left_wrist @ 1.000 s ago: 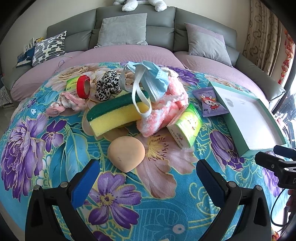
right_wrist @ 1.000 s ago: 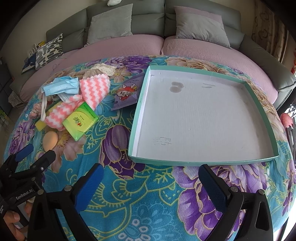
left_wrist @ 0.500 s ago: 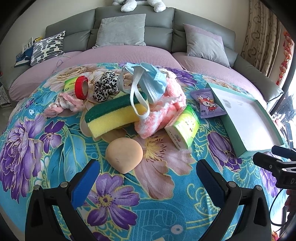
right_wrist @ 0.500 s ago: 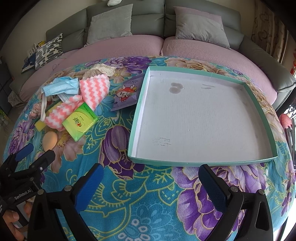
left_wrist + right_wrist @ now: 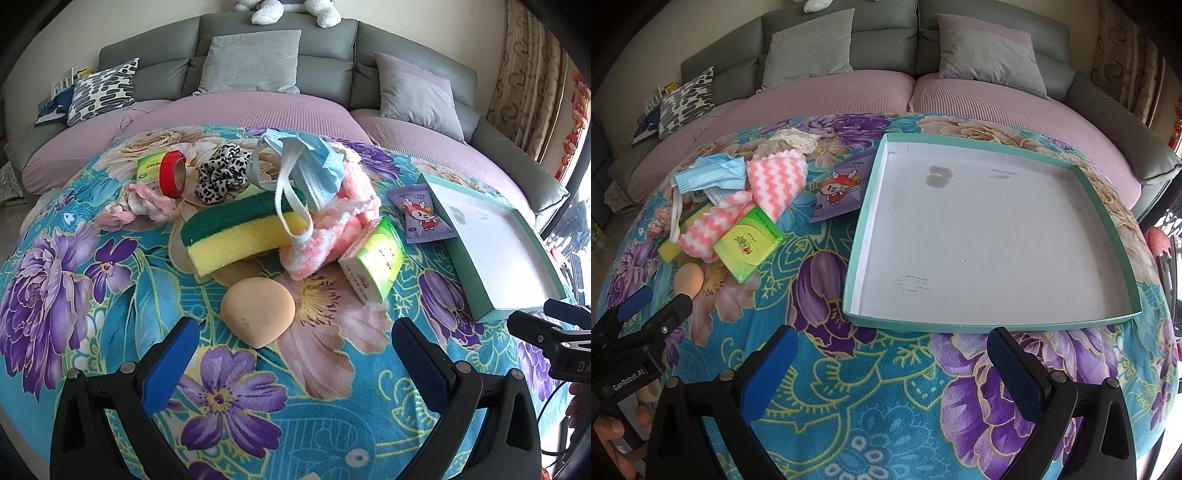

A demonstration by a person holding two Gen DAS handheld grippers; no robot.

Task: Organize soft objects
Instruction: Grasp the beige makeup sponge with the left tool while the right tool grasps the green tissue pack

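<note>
Left gripper [image 5: 295,343] nearer beige sponge [image 5: 258,311] — jaws spread.

Bright, even daylight in both views — it's pouring in from the far right edge, blown out white there. Shadows are soft. Heavy fisheye bend curves the sofa [image 5: 280,74], black vignette in the corners — centre stays sharp.

Both wrist views look forward toward the sofa [image 5: 280,55], sharing the green tissue pack [image 5: 376,264] and tray [image 5: 1108,236].
</note>
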